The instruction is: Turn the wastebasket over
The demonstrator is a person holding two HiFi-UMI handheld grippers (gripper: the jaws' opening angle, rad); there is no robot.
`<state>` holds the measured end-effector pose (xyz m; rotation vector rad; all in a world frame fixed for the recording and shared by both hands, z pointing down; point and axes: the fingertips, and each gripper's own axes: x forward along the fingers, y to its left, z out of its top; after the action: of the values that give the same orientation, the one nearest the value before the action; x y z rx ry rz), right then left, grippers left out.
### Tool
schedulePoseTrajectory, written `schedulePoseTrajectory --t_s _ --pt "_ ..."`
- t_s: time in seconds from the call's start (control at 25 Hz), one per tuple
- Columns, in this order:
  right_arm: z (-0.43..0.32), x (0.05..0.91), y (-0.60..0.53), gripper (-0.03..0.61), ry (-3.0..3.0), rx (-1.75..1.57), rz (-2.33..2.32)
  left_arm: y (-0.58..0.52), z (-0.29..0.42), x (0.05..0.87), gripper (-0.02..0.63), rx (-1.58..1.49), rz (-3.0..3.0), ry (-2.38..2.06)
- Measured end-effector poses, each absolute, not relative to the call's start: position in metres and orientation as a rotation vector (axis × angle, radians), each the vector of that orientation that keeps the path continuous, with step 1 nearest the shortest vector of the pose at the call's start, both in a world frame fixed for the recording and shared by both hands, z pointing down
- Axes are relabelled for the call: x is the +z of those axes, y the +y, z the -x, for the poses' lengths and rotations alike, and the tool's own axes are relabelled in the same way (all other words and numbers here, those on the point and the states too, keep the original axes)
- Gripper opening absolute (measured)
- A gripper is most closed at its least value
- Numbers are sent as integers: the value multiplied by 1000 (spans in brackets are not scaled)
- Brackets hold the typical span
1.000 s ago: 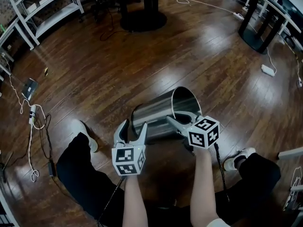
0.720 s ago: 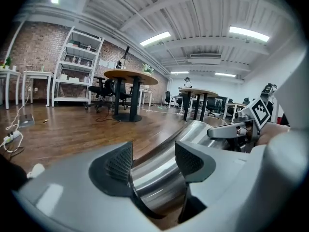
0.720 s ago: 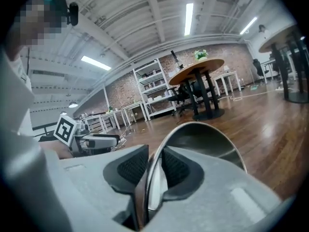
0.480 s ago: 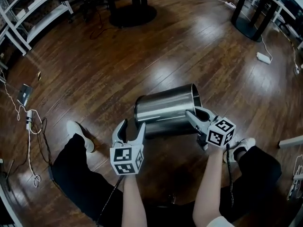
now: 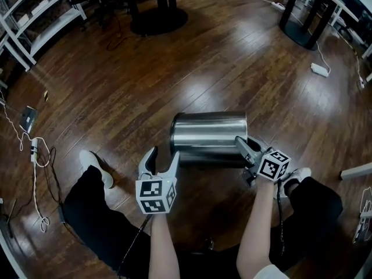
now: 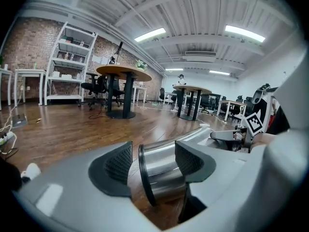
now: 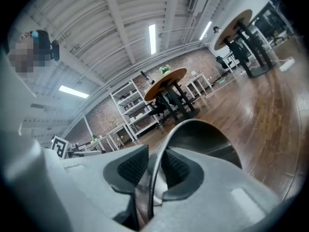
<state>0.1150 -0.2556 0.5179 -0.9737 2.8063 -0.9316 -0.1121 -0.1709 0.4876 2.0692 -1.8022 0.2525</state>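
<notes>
Two bare forearms [image 5: 163, 243] reached forward and down from me toward the wooden floor [image 5: 174, 68], a handheld gripper at the end of each. My left gripper [image 5: 164, 153] pointed ahead and slightly down, its marker cube [image 5: 156, 195] nearest me. Its fingers were spread wide and gripped nothing. The closed end of the wastebasket [image 5: 209, 133] stood between them, with a clear gap at the left pad [image 6: 116, 166]. My right gripper [image 5: 245, 145] sat further out to the right, angled in toward the left. Its fingers were clenched on the wastebasket's rim [image 7: 157, 178], one pad outside the metal wall and one inside.

The steel wastebasket lay on its side on the floor just ahead of both grippers, well short of the round table base [image 5: 157, 21]. Its long axis ran left to right across the head view, base toward my left gripper, open mouth toward my right.
</notes>
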Motion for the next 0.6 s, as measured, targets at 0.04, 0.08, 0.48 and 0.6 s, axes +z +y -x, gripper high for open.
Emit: schedulePoseTrajectory --t_s 0.04,0.08,0.48,0.6 --pt "-119 521 -256 75 2781 -950 986 -171 112 489 298 257 -2066 -1798" --pt "-124 525 -256 75 2754 -967 1002 -171 111 491 298 262 -2065 -1794" --pt "-192 581 -254 90 2353 -1225 1210 -172 103 490 298 264 -2087 -1769" --pt "-191 589 -254 91 2269 -1264 1156 -172 102 491 298 260 -2089 -1763"
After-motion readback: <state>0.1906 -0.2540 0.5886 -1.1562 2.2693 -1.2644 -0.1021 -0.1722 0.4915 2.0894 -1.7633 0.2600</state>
